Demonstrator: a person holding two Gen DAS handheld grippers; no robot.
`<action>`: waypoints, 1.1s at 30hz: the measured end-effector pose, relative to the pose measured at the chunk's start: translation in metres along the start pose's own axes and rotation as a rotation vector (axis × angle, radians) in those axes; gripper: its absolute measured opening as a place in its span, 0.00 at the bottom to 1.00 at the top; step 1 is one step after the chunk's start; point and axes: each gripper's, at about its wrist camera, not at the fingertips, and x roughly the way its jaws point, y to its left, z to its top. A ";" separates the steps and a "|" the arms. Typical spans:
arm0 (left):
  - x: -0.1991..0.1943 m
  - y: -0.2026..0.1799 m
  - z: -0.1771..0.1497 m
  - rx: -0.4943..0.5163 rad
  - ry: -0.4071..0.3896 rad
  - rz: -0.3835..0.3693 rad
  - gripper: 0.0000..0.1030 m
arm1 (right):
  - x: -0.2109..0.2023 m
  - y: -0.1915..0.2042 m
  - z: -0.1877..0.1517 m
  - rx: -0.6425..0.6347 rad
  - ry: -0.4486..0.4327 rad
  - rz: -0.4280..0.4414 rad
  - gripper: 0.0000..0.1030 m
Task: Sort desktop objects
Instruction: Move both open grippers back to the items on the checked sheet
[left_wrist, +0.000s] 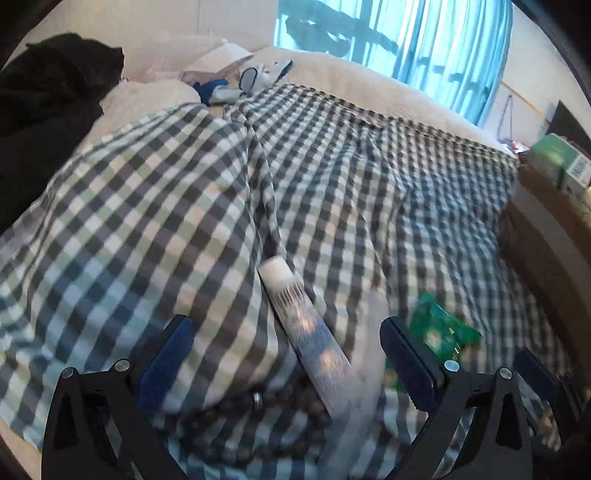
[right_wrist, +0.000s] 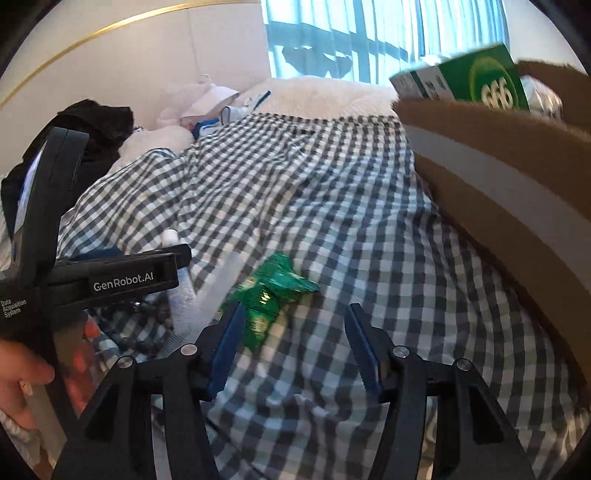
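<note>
A white tube with a barcode (left_wrist: 295, 314) lies slanted on the checked blanket (left_wrist: 147, 192). My left gripper (left_wrist: 285, 322) is open, one finger on each side of the tube, pads clear of it. A string of dark beads (left_wrist: 258, 424) lies under the tube's near end. To the right lies a green packet (left_wrist: 439, 328). In the right wrist view my right gripper (right_wrist: 294, 308) stands open just above the blanket. The green packet (right_wrist: 273, 291) lies by its left finger (right_wrist: 225, 343), not pinched. The white tube (right_wrist: 181, 291) shows further left.
A cardboard box (right_wrist: 498, 184) holding a green carton (right_wrist: 476, 81) stands at the right edge of the bed. Black clothing (left_wrist: 55, 85), white pillows and blue-and-white items (left_wrist: 236, 85) lie at the far end. A hand (right_wrist: 22, 373) holds the left device.
</note>
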 end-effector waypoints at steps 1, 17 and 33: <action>0.001 -0.005 0.001 0.029 -0.010 0.017 0.99 | 0.002 -0.005 -0.001 0.025 0.007 0.007 0.54; 0.031 -0.031 -0.006 0.103 0.078 -0.043 0.60 | -0.003 -0.006 -0.001 0.040 0.008 0.016 0.54; 0.020 -0.021 -0.006 0.091 0.121 -0.171 0.01 | 0.004 -0.005 -0.004 0.036 0.037 0.039 0.54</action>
